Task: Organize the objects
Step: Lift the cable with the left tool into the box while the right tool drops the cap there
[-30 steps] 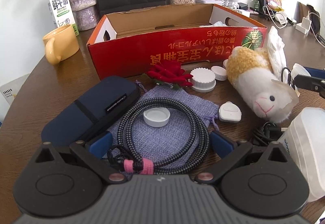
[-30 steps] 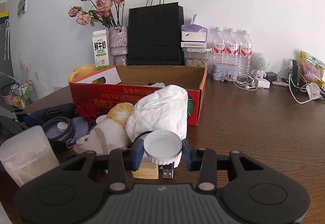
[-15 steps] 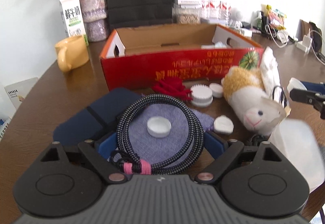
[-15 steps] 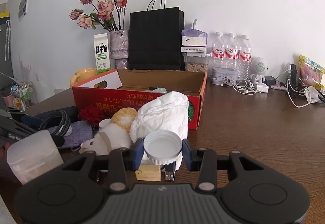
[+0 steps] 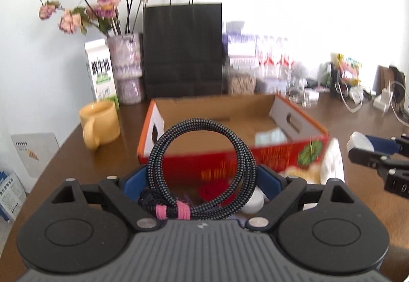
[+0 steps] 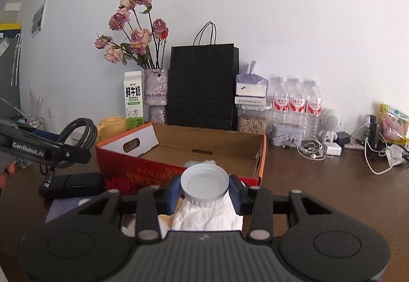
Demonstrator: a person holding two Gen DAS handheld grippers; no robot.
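Braided black-and-grey coiled cable (image 5: 202,169), tied with a pink band, sits clamped between the left gripper (image 5: 202,179), whose wide-set jaws have just been closing onto it; coil lifted off the table. Right gripper (image 6: 204,188) pinches a ribbed white plastic lid (image 6: 204,185) at a moderate opening. Step: carrying. Next, judged: bring both over the red cardboard box (image 5: 255,154) beyond, then release inside.

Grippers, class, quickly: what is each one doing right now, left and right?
Left gripper: closed on the coiled black cable, lifted clear of the table.
Right gripper: closed on the white lid.
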